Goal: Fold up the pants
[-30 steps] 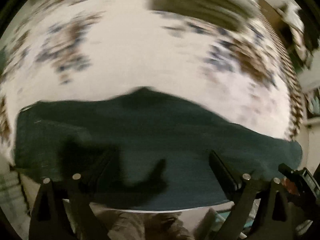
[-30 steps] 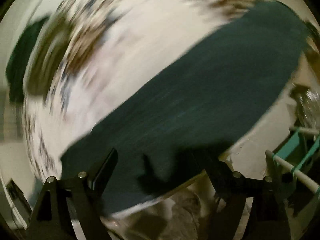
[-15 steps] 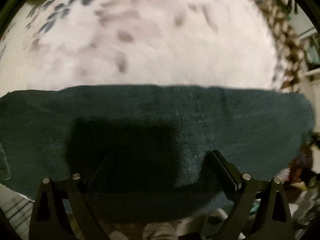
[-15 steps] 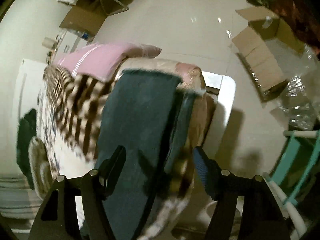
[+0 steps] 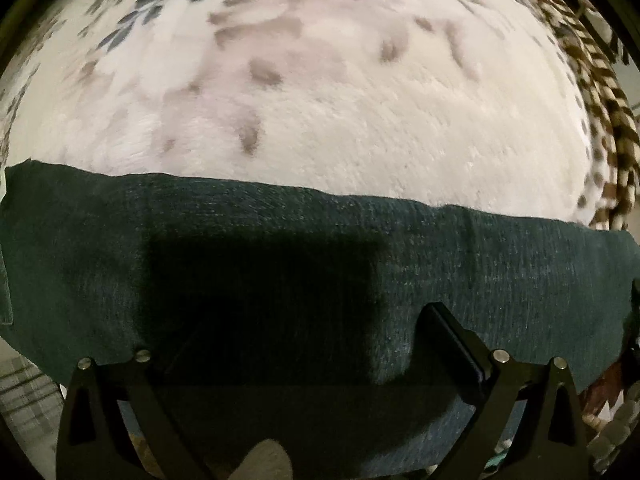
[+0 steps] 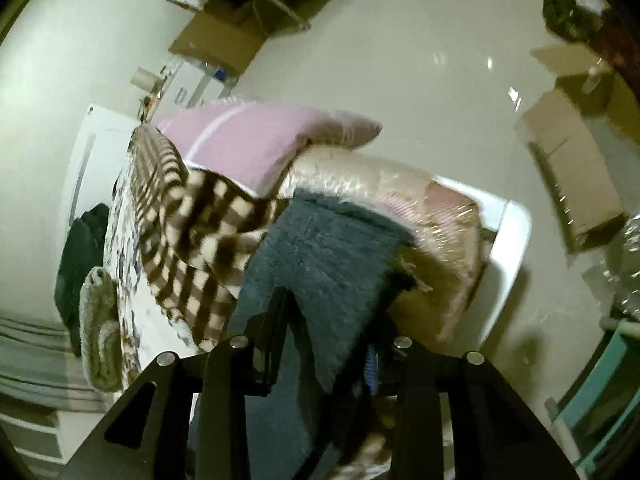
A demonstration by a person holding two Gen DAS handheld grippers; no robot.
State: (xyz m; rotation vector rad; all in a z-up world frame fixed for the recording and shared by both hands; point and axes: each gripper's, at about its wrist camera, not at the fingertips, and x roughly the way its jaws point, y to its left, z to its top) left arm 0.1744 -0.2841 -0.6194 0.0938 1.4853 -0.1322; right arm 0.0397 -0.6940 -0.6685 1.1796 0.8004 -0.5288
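Dark teal pants (image 5: 480,264) lie in a long band across the near edge of a white flowered bed cover (image 5: 320,100). My left gripper (image 5: 304,340) is open just above the pants, its fingers spread wide and holding nothing. In the right wrist view the pants (image 6: 328,256) hang over the bed's edge. My right gripper (image 6: 324,340) is shut on the pants' fabric, which runs up between the two fingers.
A brown checked blanket (image 6: 192,216), a pink pillow (image 6: 256,140) and a beige quilt (image 6: 384,184) lie at the bed's end. Cardboard boxes (image 6: 576,168) stand on the glossy floor. A teal chair frame (image 6: 600,392) is at the right. Dark clothes (image 6: 80,252) lie on the left.
My right gripper has closed from open onto the pants' fabric and swung up toward the room. My left gripper stays open over the pants, now closer to them.
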